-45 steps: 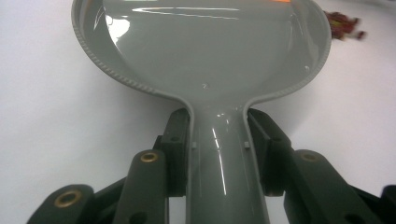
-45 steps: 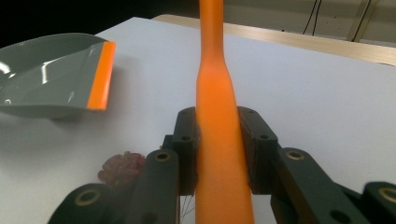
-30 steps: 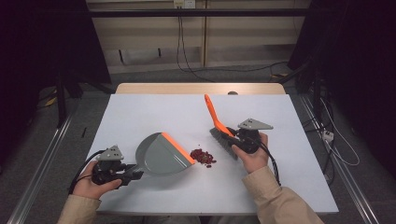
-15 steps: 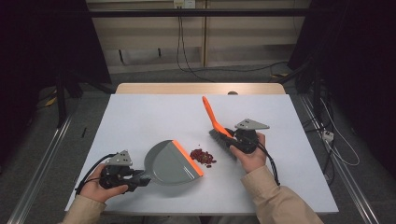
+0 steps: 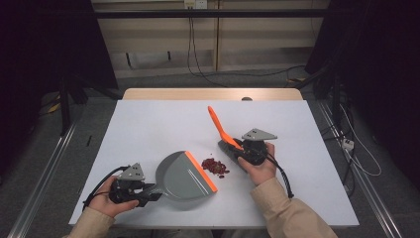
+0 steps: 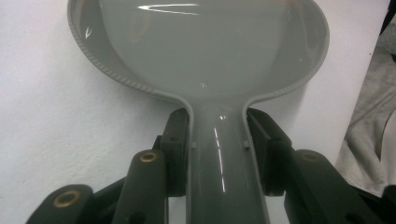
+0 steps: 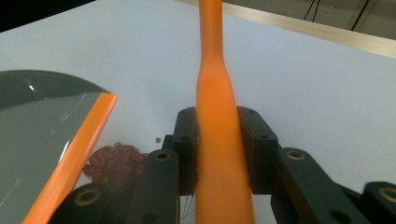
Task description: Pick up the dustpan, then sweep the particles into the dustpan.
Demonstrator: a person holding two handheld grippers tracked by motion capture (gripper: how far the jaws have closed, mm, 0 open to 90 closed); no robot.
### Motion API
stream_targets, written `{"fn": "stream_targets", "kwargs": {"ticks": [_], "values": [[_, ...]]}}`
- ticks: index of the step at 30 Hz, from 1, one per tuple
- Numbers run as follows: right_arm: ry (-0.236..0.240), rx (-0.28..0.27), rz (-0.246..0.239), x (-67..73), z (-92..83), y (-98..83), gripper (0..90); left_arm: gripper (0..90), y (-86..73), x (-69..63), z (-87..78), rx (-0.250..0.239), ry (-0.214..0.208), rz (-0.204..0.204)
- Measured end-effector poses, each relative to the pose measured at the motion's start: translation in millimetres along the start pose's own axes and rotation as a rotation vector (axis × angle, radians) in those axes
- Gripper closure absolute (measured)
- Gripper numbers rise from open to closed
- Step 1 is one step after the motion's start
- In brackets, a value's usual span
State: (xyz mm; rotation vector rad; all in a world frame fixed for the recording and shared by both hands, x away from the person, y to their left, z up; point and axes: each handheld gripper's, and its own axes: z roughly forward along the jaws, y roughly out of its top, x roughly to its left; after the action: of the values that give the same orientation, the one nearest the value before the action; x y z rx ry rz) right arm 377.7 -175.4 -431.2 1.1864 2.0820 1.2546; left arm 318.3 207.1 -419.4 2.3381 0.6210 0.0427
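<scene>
Nearest, the left gripper [image 5: 148, 194] clamps the grey dustpan's [image 5: 181, 173] handle, its orange lip beside the red crumbs [image 5: 215, 166] mid-table. Farther, the right gripper [image 5: 237, 151] clamps the orange brush [image 5: 218, 124] handle.

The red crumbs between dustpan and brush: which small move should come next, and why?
Probably a short sweep leftward with the brush. The red crumbs lie on the table just before the dustpan and its orange lip, none inside yet. The right gripper is shut on the brush handle, and the left gripper holds the dustpan handle, so both tools are ready.
</scene>
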Motion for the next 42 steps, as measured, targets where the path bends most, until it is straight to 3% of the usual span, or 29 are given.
{"fn": "stream_targets", "kwargs": {"ticks": [6, 10, 14, 15, 18, 24, 42], "values": [[-0.009, 0.0, -0.013, 7.5, 3.0, 0.8, 70.5, 62.5, 0.7, -4.0, 3.4, -0.003, -0.02, 0.005], [-0.006, 0.003, -0.018, 11.1, 4.4, 1.2, 70.5, 62.4, 1.7, -6.2, 5.0, 0.008, -0.001, 0.011], [-0.005, 0.003, -0.03, 15.4, 5.5, 1.2, 70.4, 62.3, 0.7, -5.9, 7.3, 0.007, -0.019, 0.013], [-0.007, 0.003, -0.03, 16.4, 5.6, 1.2, 70.4, 62.3, 1.2, -6.6, 7.0, 0.011, -0.005, 0.016], [-0.01, 0.003, -0.037, 19.4, 6.2, 1.2, 70.4, 62.2, 2.4, -6.7, 7.8, 0.009, -0.022, 0.021], [-0.018, 0.003, -0.055, 26.6, 7.2, 0.5, 70.3, 62.3, 3.0, -6.7, 10.7, 0.036, -0.024, 0.026], [-0.012, -0.007, -0.05, 27.7, 7.5, -0.8, 70.2, 62.3, 3.7, -5.7, 10.4, 0.009, -0.028, 0.011]]}}
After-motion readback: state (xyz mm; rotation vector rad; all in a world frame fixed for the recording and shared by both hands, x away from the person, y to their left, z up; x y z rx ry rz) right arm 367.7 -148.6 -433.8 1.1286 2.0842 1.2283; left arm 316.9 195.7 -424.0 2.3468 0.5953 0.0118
